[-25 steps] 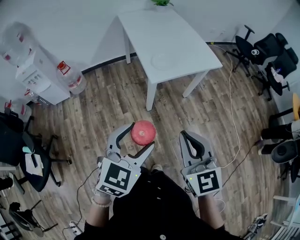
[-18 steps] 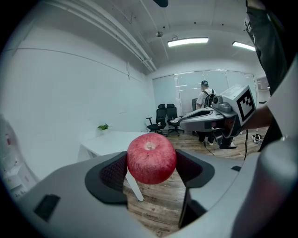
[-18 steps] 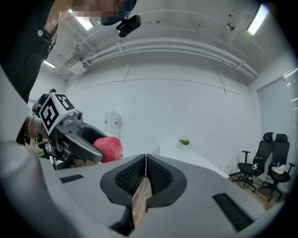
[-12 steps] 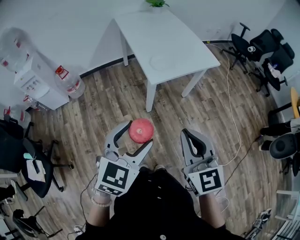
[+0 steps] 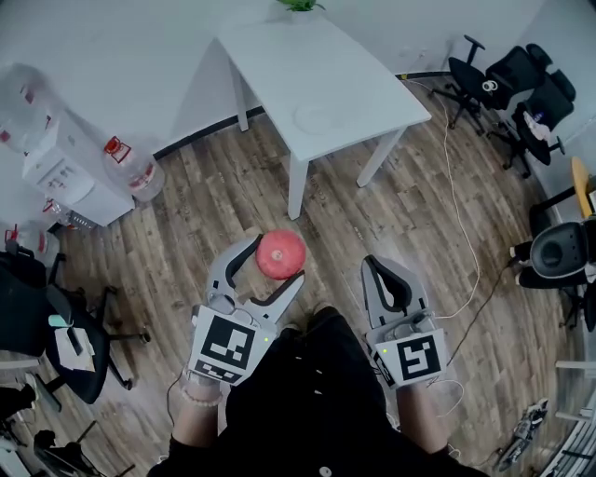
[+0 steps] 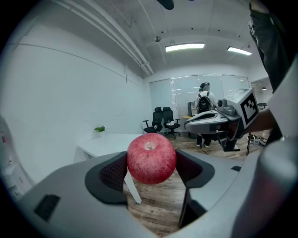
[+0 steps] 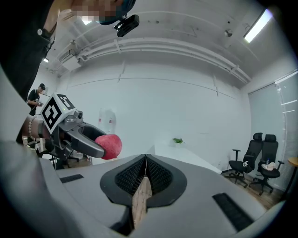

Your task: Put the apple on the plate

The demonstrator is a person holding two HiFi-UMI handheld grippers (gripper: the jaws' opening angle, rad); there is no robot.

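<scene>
The left hand-held gripper [image 6: 150, 168] is clamped on the red apple [image 5: 280, 253]. The two dark pads press the apple from its left and right side, and its stem end looks up. The right hand-held gripper [image 7: 145, 175] has its jaws together, with nothing between them. It is just to the right of the left one, at about the same height.

Both are held in front of the person's body, above the wooden floor [image 5: 214, 200], and they point to the far side, toward the white tabletop [image 5: 345, 65]. The left hand [image 5: 199, 392] is seen below the marker cube and has a bead bracelet on the wrist.

The plate [image 5: 317, 117] is white and lies on the near part of the tabletop, well apart from the apple, which is not yet on it. A small green plant [image 5: 300, 5] stands at the far edge of the tabletop.
</scene>
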